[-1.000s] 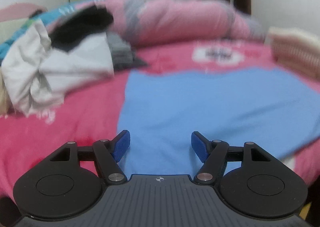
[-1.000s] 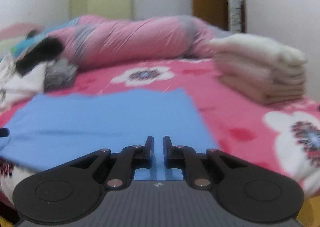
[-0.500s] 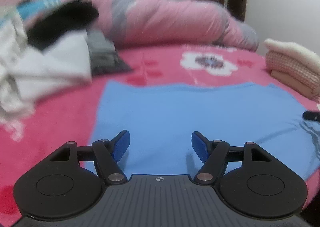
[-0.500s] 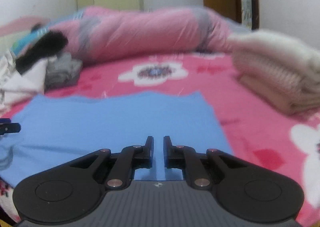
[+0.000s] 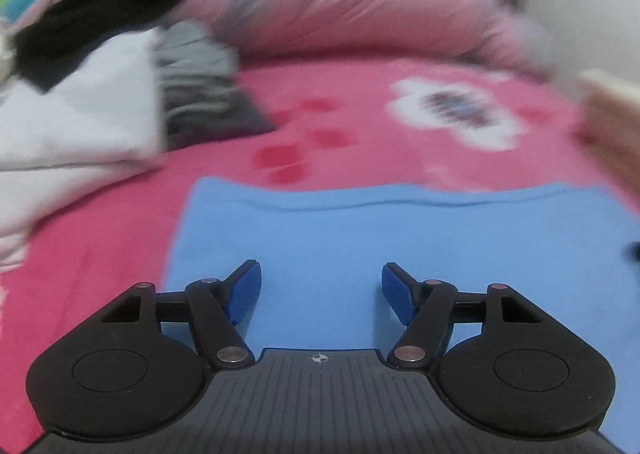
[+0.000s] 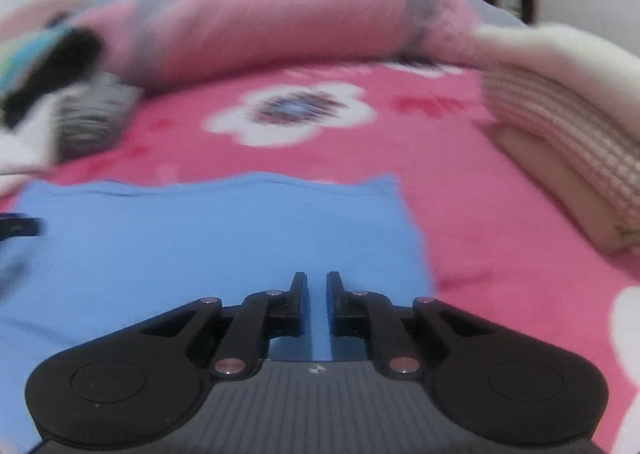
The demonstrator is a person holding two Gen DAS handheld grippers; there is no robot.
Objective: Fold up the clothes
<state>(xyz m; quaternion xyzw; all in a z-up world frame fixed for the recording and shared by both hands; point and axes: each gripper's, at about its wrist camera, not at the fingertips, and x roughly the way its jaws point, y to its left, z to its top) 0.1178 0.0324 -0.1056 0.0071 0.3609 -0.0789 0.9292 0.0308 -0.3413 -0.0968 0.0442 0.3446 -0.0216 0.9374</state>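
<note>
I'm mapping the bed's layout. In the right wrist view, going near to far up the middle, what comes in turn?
right gripper → blue garment → white flower print on the pink bedsheet → rolled pink quilt

One blue garment [image 5: 400,238] lies flat on one pink flowered bedsheet [image 6: 500,238], and one rolled pink quilt [image 5: 340,1] runs across the top of the frame. At upper left sits one loose heap of clothes [image 5: 80,93], showing three pieces: one black, one white, one grey. At right stands one folded stack [image 6: 568,133].
</note>
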